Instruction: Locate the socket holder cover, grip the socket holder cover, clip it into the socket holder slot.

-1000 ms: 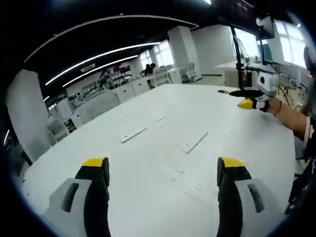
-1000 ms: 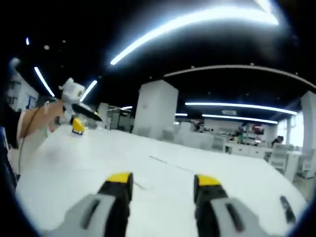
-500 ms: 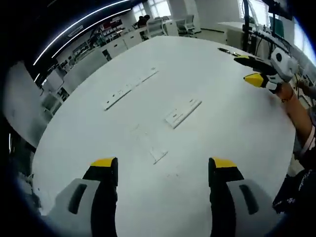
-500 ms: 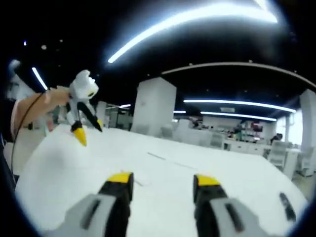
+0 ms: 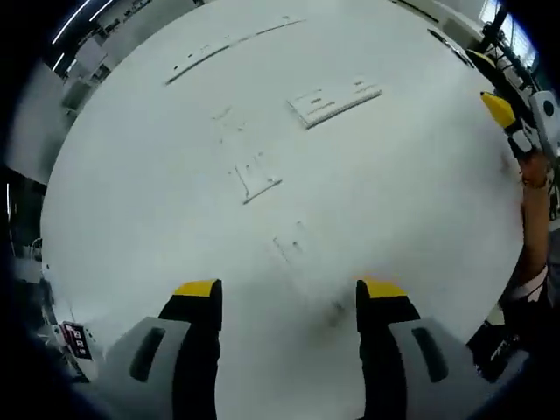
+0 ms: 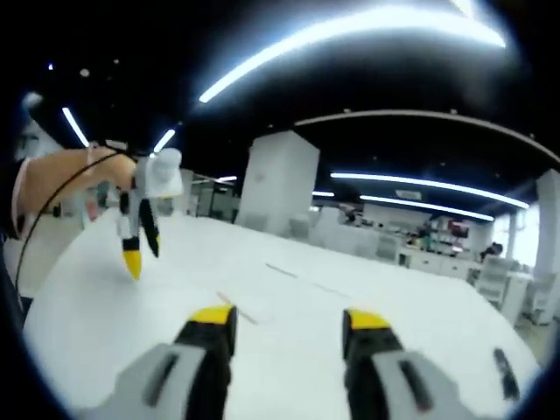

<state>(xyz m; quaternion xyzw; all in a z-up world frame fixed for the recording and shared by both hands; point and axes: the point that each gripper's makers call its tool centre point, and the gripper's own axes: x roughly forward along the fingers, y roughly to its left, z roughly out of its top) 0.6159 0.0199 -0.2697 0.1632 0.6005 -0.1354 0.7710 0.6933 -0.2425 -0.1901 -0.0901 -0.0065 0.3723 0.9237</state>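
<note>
On the white round table [image 5: 411, 201] lie several flat white parts that barely stand out. A slotted rectangular piece [image 5: 337, 100] lies far from me, a small angular piece [image 5: 254, 180] nearer, and a faint small one [image 5: 292, 245] nearest. Which of them is the socket holder cover I cannot tell. My left gripper [image 5: 287, 293] hangs open over the near table edge, empty. In the right gripper view it is the left gripper [image 6: 140, 241] that points down at the table. My right gripper [image 6: 290, 319] is open and empty, low over the table; the right gripper [image 5: 503, 101] enters at the right edge.
A long white strip [image 5: 229, 42] lies at the table's far side. A small dark object [image 6: 501, 360] rests on the table to the right. A hand [image 6: 74, 175] holds the left gripper. Office desks and a pillar [image 6: 278, 188] stand beyond the table.
The left gripper has tipped from level to pointing down at the table, so its view now looks onto the white parts from above. The right gripper has stayed almost still.
</note>
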